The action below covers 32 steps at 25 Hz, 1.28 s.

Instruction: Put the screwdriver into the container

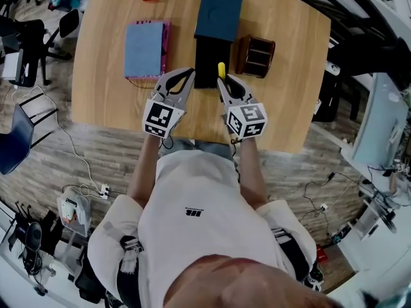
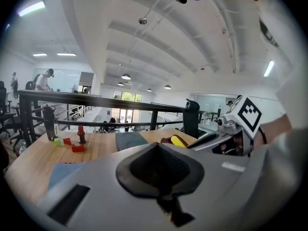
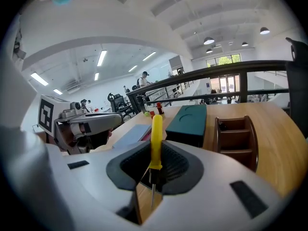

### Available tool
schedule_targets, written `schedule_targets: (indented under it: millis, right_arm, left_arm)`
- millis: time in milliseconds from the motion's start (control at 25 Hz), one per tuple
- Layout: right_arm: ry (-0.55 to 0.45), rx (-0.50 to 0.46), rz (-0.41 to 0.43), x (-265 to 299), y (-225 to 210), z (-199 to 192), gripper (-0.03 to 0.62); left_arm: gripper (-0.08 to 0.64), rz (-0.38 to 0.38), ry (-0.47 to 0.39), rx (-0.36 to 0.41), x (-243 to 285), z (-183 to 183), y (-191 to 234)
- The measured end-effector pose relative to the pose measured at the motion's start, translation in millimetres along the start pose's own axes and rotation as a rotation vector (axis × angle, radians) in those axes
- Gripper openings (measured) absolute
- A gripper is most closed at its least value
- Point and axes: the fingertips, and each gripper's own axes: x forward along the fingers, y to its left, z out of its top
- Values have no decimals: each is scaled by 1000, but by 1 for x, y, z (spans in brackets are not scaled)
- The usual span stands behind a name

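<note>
Our left claw (image 2: 161,177) is closed, empty. Our right claw (image 3: 153,174) clamps the screwdriver (image 3: 156,138); held narrowly, it could pivot, missing the brown container (image 3: 236,139).

Teal box (image 1: 218,11) and brown container (image 1: 255,55) block ahead; bare table (image 1: 103,63) lies open left of the blue pad (image 1: 144,49).

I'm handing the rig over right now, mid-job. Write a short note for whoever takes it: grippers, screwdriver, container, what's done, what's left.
Left gripper: shut, nothing in it, over the near part of the table.
Right gripper: shut on the screwdriver, yellow handle sticking out past the tips.
Container: brown, with open compartments, on the table ahead and to the right of the right gripper, next to a dark teal box.
Done: screwdriver is picked up.
Left: carry it to the container, lower it in, let go.
</note>
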Motion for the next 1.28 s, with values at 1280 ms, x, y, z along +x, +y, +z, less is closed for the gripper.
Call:
schedule_targets:
  millis: [1280]
  right_arm:
    - [278,-36,14,106,-32,-60,58]
  left_arm:
    - [9,28,124,-97,49,-91,27]
